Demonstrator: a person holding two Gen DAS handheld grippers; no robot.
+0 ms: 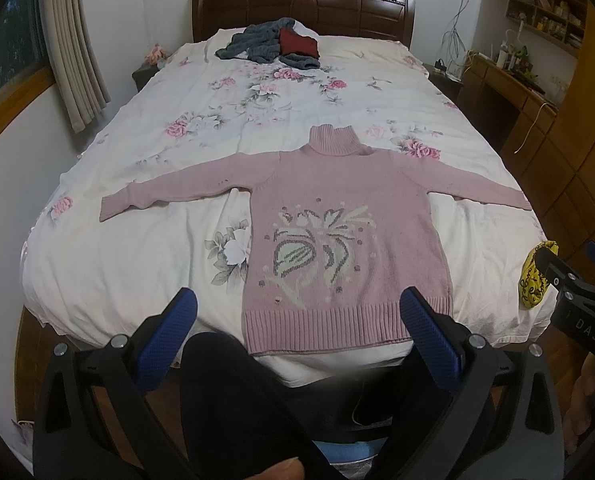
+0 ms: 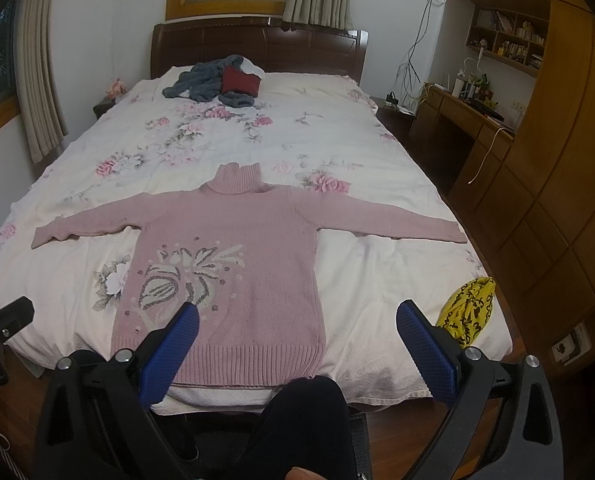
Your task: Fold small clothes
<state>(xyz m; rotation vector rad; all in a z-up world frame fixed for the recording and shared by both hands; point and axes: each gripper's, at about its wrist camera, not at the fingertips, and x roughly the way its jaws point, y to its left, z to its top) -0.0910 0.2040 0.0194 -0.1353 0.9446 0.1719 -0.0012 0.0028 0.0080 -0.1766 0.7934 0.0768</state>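
On bed (image 1: 145, 128): pink sweater (image 1: 337, 216) flat, sleeves out. L gripper (image 1: 297, 312) & R gripper (image 2: 297, 328) both spread wide, holding nothing, above near edge.

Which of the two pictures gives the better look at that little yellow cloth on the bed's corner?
The right wrist view: the yellow cloth shows almost whole beside a tong finger. In the left wrist view the yellow cloth sits at the edge, partly hidden by the right tongs.

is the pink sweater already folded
No, the pink sweater lies flat on the bed with both sleeves stretched straight out to the sides.
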